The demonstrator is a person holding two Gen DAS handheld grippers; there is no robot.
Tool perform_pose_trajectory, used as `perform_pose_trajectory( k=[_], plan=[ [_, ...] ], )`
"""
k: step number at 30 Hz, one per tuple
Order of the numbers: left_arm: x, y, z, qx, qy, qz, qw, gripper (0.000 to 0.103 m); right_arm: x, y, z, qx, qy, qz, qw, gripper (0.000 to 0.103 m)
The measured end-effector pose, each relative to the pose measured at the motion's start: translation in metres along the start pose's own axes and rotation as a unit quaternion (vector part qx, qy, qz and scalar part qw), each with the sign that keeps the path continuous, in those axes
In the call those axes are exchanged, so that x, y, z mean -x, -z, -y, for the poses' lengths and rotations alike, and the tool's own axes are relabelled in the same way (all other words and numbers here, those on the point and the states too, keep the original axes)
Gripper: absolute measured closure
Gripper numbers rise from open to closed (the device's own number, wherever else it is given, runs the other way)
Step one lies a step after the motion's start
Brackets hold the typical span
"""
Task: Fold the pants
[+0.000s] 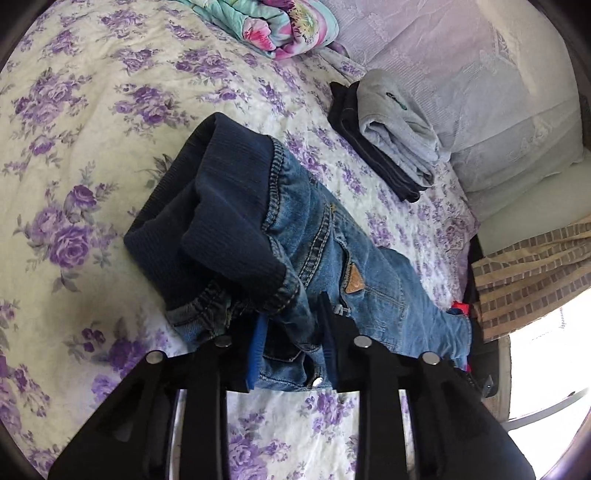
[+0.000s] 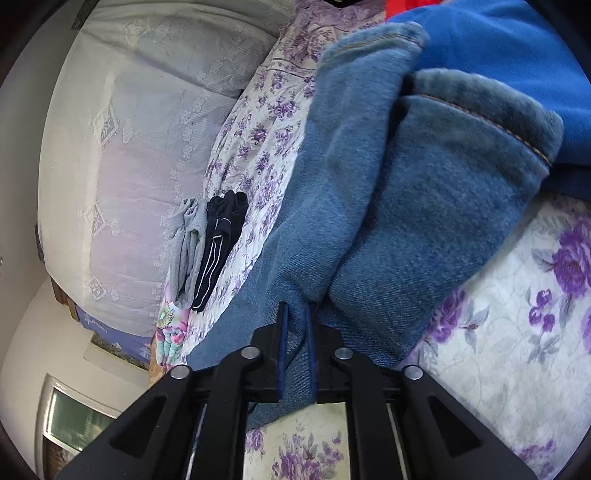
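Blue jeans (image 1: 314, 236) with a dark navy ribbed waistband (image 1: 207, 206) lie on the floral bedsheet (image 1: 74, 147). My left gripper (image 1: 291, 332) is shut on a bunched fold of denim just below the waistband. In the right wrist view the jeans' legs (image 2: 406, 206) stretch away with both hems at the top. My right gripper (image 2: 295, 325) is shut on a fold of the leg fabric near the front.
A stack of folded grey and dark clothes (image 1: 388, 136) sits by the pillows (image 1: 498, 110); it also shows in the right wrist view (image 2: 210, 243). A rolled floral blanket (image 1: 273, 26) lies at the far side. A person's blue garment (image 2: 517, 59) is behind the hems.
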State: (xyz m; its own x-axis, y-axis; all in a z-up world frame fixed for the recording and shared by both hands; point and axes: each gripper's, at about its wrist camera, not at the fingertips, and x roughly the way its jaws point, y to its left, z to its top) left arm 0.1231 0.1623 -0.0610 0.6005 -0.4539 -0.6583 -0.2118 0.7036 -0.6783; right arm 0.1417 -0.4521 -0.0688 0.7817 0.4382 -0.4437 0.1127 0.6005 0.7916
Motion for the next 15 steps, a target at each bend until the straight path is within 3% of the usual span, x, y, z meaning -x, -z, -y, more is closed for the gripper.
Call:
perform_pose_trajectory(
  k=[8, 15],
  plan=[
    [0.020, -0.012, 0.031, -0.043, 0.020, 0.030, 0.9984, 0.079, 0.012, -0.007, -0.020, 0.029, -0.012, 0.008, 0.999, 0.100],
    [0.026, -0.059, 0.059, -0.039, 0.041, 0.057, 0.9968, 0.080, 0.005, -0.059, -0.080, 0.079, -0.037, 0.010, 0.996, 0.101]
  ],
)
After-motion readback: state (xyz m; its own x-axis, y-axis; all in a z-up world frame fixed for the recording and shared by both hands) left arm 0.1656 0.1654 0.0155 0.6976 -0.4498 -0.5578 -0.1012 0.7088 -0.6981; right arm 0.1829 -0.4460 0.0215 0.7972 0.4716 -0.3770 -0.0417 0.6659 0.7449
